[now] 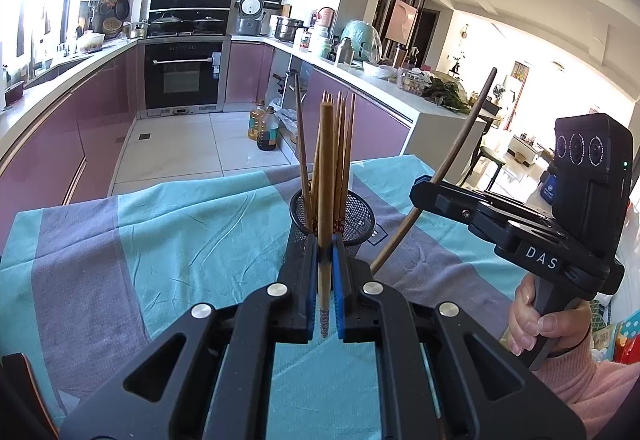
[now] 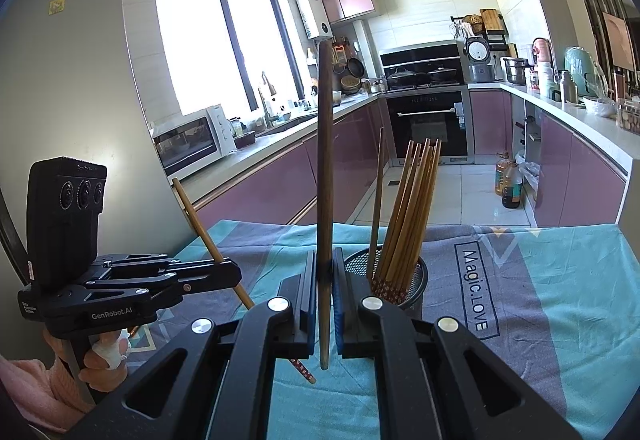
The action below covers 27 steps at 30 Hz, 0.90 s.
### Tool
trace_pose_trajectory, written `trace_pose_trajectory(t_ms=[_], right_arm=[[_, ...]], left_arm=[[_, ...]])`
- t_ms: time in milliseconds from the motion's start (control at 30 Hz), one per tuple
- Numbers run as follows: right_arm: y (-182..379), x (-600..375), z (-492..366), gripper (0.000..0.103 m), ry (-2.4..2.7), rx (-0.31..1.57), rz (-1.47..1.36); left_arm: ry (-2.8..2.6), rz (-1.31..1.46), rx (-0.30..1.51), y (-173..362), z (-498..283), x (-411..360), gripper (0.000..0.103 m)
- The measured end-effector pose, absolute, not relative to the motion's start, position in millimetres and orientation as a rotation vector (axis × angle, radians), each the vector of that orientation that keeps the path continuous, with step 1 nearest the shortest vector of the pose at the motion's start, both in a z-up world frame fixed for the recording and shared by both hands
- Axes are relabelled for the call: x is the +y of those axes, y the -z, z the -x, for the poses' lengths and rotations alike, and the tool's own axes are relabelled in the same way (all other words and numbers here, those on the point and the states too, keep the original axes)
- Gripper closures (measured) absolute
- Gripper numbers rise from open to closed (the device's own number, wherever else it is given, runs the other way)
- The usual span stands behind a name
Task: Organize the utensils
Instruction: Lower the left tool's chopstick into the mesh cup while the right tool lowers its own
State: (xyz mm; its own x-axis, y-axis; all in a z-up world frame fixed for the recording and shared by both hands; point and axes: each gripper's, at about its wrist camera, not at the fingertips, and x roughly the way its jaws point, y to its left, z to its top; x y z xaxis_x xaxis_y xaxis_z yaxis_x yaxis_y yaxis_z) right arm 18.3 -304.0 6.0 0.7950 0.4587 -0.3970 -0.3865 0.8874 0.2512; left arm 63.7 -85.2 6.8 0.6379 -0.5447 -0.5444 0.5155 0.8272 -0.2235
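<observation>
A black mesh holder (image 1: 362,224) with several brown chopsticks (image 1: 342,144) stands on a teal and grey cloth (image 1: 160,240). Just in front of it, my left gripper (image 1: 325,244) is shut on a light wooden chopstick (image 1: 326,168) held upright. To the right, my right gripper (image 1: 424,187) is shut on a dark chopstick (image 1: 464,136) that leans to the right. In the right wrist view, the right gripper (image 2: 325,258) clamps the dark chopstick (image 2: 325,160) upright, left of the holder (image 2: 416,280). The left gripper (image 2: 232,271) grips its tilted light chopstick (image 2: 200,224) at the far left.
The table's far edge drops to a tiled kitchen floor with oil bottles (image 1: 264,128). Purple cabinets and an oven (image 1: 184,72) line the back. A grey fridge (image 2: 80,80) stands close on the left. A hand in a pink sleeve (image 1: 536,324) holds the right gripper's handle.
</observation>
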Motion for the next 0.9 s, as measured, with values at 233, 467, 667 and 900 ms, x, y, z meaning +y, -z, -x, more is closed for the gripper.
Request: trace_pose_trajectory(t_ms=[233, 467, 667, 900], right_arm=[[-9, -304, -20, 0.097, -0.454, 0.457, -0.156], [-9, -305, -20, 0.097, -0.454, 0.455, -0.157], [-14, -306, -22, 0.097, -0.455, 0.450, -0.156], [-17, -305, -23, 0.097, -0.459, 0.443, -0.154]], left_arm=[[0.612, 0.045, 0.629, -11, -64, -86, 0.095], [0.613, 0.038, 0.619, -14, -65, -88, 0.096], [0.614, 0.032, 0.608, -18, -65, -89, 0.096], [0.615, 0.027, 0.594, -23, -66, -90, 0.095]])
